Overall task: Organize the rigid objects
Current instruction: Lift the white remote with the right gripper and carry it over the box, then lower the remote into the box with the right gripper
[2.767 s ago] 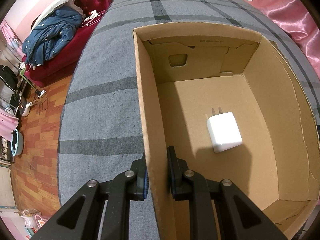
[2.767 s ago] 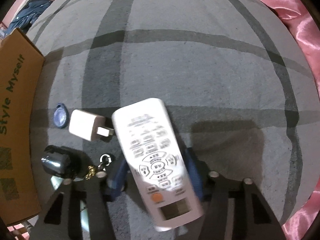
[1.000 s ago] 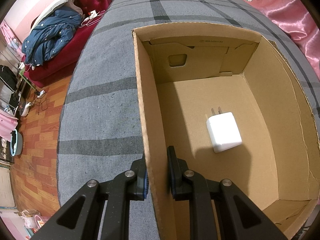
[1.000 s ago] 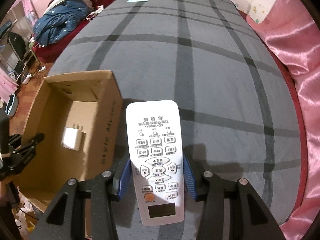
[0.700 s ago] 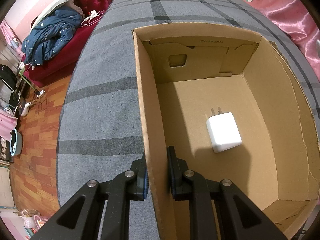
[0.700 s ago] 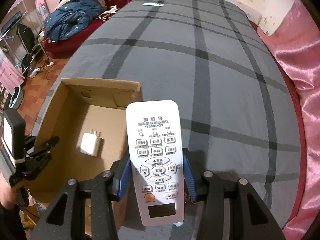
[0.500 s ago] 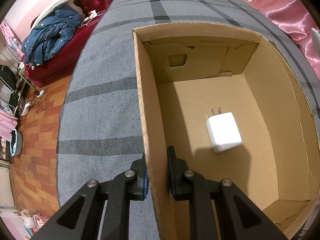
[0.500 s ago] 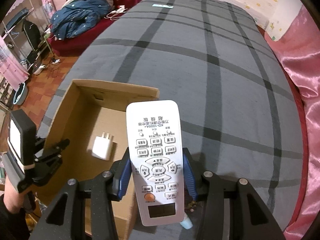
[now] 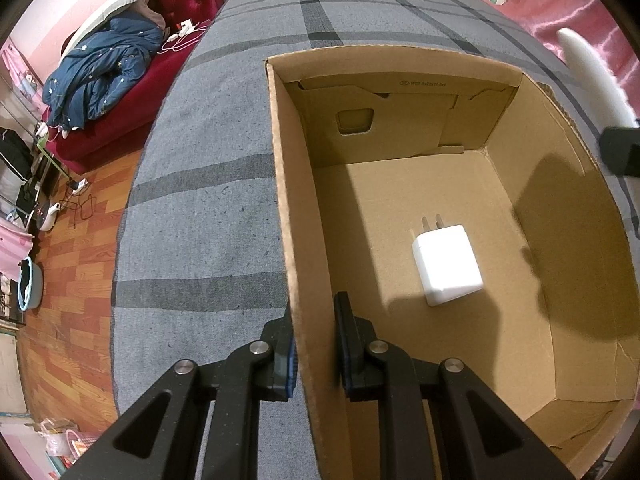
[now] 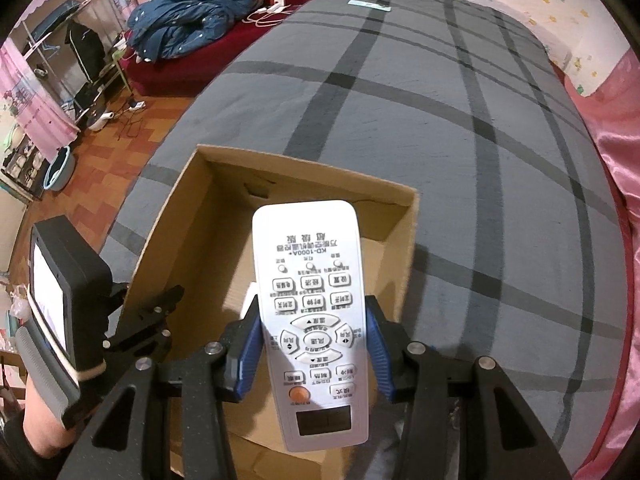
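2 grippers are at work over a grey plaid bedspread (image 9: 208, 216). The left gripper (image 9: 314, 344) is pinched on the left wall of an open cardboard box (image 9: 560, 208), 1 finger outside and 1 inside the wall. On the box floor lies a white charger plug (image 9: 446, 266), prongs pointing toward the far wall. The right gripper (image 10: 314, 344) clamps a white remote control (image 10: 314, 320) between its blue pads (image 10: 250, 348), buttons facing up, its front end over the box opening. In the left wrist view the remote shows only as a white sliver at the right edge, above the box's right wall. A blue jacket (image 10: 188, 24) lies on a red sofa (image 9: 120, 100) beyond the bed.
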`<state>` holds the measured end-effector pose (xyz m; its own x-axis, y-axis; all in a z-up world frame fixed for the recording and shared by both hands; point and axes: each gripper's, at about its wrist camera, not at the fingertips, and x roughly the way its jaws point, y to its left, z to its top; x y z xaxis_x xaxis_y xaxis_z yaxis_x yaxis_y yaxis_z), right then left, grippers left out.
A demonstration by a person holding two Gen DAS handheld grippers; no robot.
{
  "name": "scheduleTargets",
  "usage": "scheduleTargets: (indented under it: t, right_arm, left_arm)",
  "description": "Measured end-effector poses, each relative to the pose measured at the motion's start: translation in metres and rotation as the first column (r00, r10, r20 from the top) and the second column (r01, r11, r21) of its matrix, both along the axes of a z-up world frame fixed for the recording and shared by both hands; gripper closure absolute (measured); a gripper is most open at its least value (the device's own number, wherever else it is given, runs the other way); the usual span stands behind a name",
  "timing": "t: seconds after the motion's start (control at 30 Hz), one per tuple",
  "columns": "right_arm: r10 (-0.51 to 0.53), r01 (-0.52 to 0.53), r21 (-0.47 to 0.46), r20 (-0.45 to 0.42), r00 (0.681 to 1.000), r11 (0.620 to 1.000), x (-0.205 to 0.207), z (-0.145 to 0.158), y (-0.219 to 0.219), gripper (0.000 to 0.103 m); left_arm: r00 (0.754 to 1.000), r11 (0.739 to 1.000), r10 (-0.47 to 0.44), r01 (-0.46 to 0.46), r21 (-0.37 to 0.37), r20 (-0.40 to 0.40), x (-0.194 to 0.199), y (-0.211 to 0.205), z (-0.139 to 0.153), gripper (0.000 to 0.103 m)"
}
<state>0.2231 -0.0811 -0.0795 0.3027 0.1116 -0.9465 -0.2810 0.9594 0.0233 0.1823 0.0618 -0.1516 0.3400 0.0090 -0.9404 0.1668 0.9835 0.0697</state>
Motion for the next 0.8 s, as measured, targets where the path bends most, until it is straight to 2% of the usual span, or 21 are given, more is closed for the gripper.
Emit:
scheduleTargets:
  t: [0.53, 0.8]
  right_arm:
    - [-0.02, 0.02, -0.002, -0.101, 0.995, 1.0, 0.012, -0.064, 0.035, 0.053]
    - [-0.037, 0.031, -0.042, -0.138, 0.99, 0.999, 0.017, -0.096, 0.043, 0.052]
  left_arm:
    - [1.0, 1.0, -0.001, 0.001, 0.001, -0.001, 0.001, -0.001, 0.001, 0.085]
    - [1.0, 1.0, -0.002, 0.002, 0.002, -0.001, 0.001, 0.0, 0.0, 0.085]
